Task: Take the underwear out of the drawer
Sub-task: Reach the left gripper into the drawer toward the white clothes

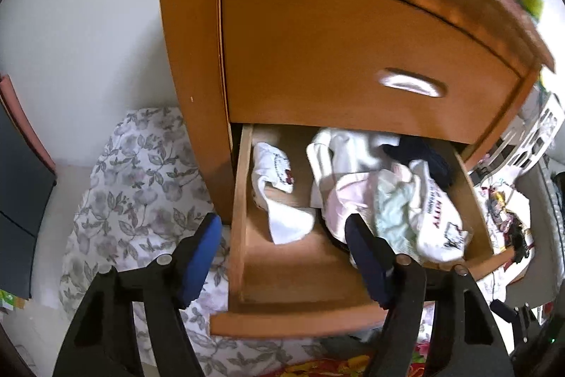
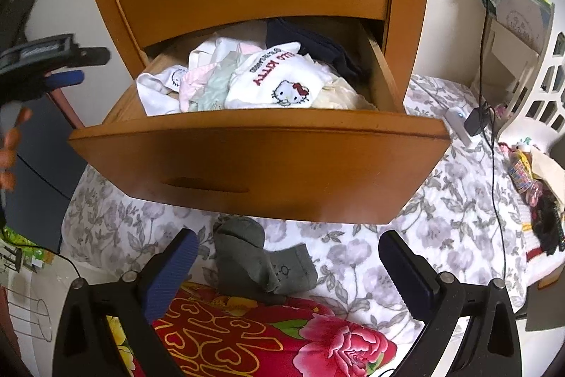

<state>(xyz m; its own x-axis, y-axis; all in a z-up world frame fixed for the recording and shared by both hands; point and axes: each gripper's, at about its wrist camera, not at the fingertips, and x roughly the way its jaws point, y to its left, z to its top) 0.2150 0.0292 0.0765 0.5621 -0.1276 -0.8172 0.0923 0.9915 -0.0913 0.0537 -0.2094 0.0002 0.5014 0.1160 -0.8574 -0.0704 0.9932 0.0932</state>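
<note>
The wooden nightstand's lower drawer (image 1: 243, 200) (image 2: 261, 165) is pulled out. Inside lies a heap of underwear (image 1: 388, 200) (image 2: 219, 87), mostly white, pink and pale green, with a white Hello Kitty piece (image 2: 275, 83) (image 1: 441, 221) on top and a dark piece at the back. A separate white piece (image 1: 279, 196) lies at the drawer's left. My left gripper (image 1: 282, 257) is open above the drawer's front; its right finger is over the heap, its left finger outside the drawer wall. My right gripper (image 2: 289, 274) is open and empty, low in front of the drawer, over a grey garment (image 2: 261, 264) on the bed.
The upper drawer (image 1: 353, 52) is shut. A floral bedspread (image 2: 441, 221) lies under the drawer, with a red flowered blanket (image 2: 265, 338) nearest me. To the right are a black cable (image 2: 494, 165), a charger (image 2: 476, 122), a white lattice basket (image 2: 540, 94) and small clutter.
</note>
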